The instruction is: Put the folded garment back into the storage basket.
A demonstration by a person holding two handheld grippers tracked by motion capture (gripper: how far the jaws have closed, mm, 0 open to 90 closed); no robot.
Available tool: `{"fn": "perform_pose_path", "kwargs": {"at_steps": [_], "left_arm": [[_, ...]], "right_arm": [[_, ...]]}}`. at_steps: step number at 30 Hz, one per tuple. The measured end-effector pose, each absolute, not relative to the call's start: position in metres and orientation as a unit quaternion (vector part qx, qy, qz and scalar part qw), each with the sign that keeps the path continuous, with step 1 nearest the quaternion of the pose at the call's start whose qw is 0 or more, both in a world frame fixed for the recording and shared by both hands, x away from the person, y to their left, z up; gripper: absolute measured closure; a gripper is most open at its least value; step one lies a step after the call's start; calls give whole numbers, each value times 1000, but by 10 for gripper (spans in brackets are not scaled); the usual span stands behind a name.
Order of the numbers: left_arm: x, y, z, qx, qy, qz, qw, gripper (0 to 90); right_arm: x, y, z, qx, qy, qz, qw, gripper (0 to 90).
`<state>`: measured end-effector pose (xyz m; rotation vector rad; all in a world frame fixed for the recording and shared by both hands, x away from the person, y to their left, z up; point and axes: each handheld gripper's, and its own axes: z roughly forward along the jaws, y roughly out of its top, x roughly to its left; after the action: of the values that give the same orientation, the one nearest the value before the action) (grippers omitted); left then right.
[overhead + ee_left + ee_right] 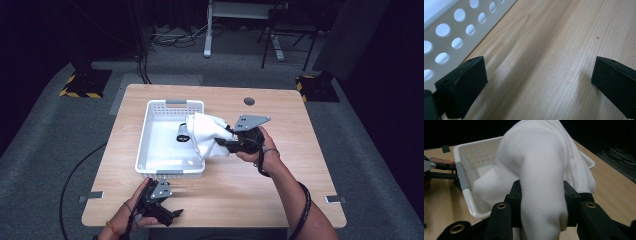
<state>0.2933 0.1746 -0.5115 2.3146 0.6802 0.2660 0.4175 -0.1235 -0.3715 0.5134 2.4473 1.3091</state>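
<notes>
Dark floor surrounds the wooden counter (pixel 280 165), where the right tongs (pixel 231 142), clamped on a white cloth (pixel 207 136) draped over the white basket's (pixel 145 135) rim, should lift slowly; left tongs (pixel 172 214) rest apart.

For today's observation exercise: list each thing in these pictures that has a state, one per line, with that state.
White cloth: gripped, lifted, draped over the basket's rim.
White basket: upright on the table, holds a dark object.
Right gripper: shut on the cloth.
Left gripper: open, over bare table.
</notes>
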Motion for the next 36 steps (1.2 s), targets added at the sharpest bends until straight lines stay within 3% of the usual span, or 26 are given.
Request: {"fn": "perform_pose_path", "kwargs": {"at_steps": [36], "left_arm": [[293,175,-512,893,263,103,350,3]], "right_arm": [[435,-62,-390,168,872,442,129,614]]}}
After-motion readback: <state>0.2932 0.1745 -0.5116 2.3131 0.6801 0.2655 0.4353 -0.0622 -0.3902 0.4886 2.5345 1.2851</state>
